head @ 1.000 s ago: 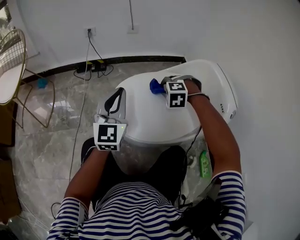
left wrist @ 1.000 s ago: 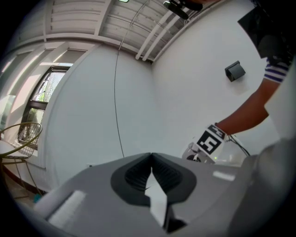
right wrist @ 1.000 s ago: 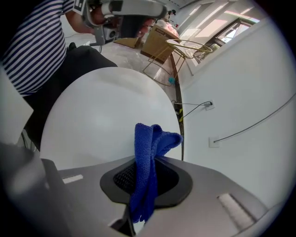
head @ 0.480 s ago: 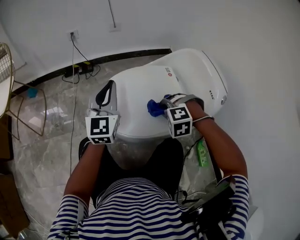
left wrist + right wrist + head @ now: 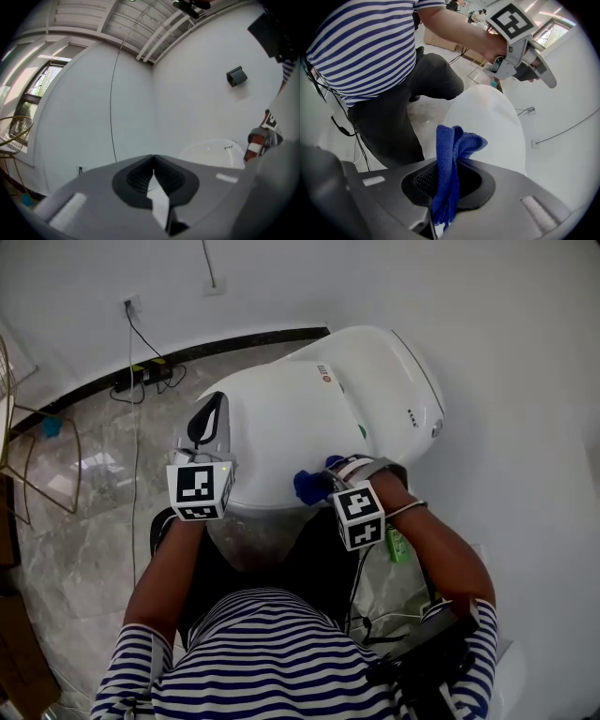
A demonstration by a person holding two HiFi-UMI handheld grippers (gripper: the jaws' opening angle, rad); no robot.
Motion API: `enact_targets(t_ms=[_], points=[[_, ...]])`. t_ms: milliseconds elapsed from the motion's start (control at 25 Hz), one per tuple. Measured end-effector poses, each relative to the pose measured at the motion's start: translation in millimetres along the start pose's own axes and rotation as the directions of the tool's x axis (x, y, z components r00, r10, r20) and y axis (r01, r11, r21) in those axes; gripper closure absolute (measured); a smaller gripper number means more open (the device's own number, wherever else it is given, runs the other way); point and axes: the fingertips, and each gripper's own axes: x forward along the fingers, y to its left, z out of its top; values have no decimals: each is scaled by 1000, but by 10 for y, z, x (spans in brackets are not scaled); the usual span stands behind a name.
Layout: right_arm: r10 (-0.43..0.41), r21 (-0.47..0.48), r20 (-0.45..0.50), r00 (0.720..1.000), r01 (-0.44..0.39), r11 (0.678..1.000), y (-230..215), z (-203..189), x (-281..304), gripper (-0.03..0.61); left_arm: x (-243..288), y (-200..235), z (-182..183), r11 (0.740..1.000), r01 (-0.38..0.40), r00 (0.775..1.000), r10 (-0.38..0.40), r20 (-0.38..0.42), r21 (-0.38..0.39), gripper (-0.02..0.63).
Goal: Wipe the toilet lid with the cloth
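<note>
Blue cloth (image 5: 450,159) is clamped between the closed jaws of the right gripper (image 5: 443,187). It is bunched so that a folded wad projects past the tips, which presumably gives a padded face for contact with the toilet lid (image 5: 281,418). In the head view the cloth sits at the lid's near right edge, either touching it or just above it; contact cannot be confirmed.

The left gripper (image 5: 208,427) has its jaws together on nothing and is held at the lid's left edge. It is likely parked clear of the wiping path, or steadying the lid.

The lid is closed, smooth, glossy white and domed, so the cloth should slide easily. Around the toilet are grey marbled floor tiles (image 5: 84,474), white walls (image 5: 487,315) and a power strip (image 5: 141,379) with cables along the skirting.
</note>
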Motion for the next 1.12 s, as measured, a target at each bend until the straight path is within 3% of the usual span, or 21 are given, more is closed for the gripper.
enact_targets(t_ms=[240,400,760,1120], points=[[0,-10,-3,1000,0,1000,79,-3,17,515,-10,-62,41,1000,8,1000,-8,9,9,609],[-28,-18,0,1000,28,999,-102,-39,-72,515,-57,-17,38,1000,-6,1000,6,8,14,609],[-152,-10,32,988,152,988,-1529,10,-6,515,-316,275,-65,997,-72,997,72,-17,24,609],[-189,-14,5,982,189,982,-2806,210,499,514,-635,681,-176,987,-160,986,161,-49,20,609]])
